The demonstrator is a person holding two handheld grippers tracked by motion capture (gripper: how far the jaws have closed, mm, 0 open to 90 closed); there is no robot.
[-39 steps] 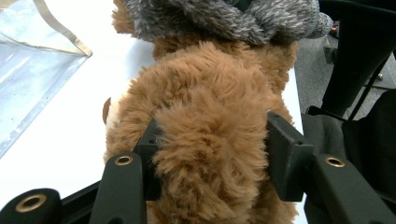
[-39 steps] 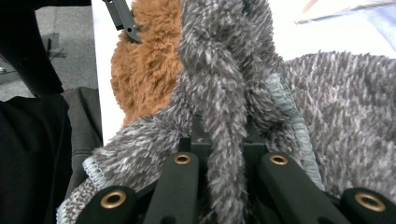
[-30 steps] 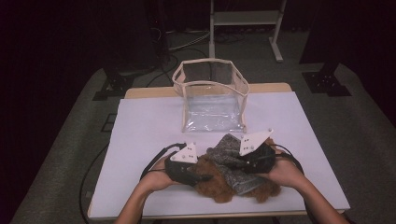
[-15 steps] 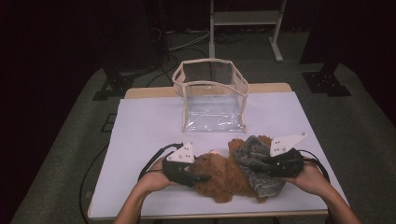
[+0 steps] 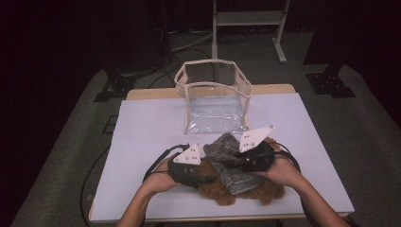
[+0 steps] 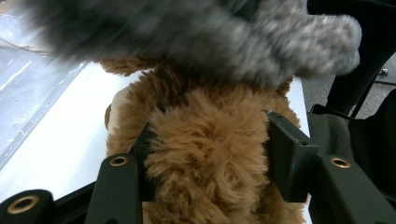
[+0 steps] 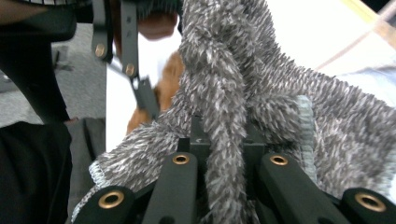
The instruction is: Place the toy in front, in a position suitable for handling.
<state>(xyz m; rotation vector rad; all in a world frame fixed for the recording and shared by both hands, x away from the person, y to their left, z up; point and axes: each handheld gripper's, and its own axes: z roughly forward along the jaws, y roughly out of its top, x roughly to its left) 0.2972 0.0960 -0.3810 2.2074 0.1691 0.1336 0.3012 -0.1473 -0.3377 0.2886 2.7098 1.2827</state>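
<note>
Grey fuzzy cloth (image 5: 231,163) hides most of brown plush toy (image 5: 236,191)

The high view is looking down on the bench (image 5: 142,123) from above its near side; both gripper views are sitting close, sharing the fur toy (image 6: 205,140).

One brown plush toy (image 5: 222,191), one grey fuzzy garment (image 5: 231,161), one clear bag (image 5: 215,101), two grippers
</note>
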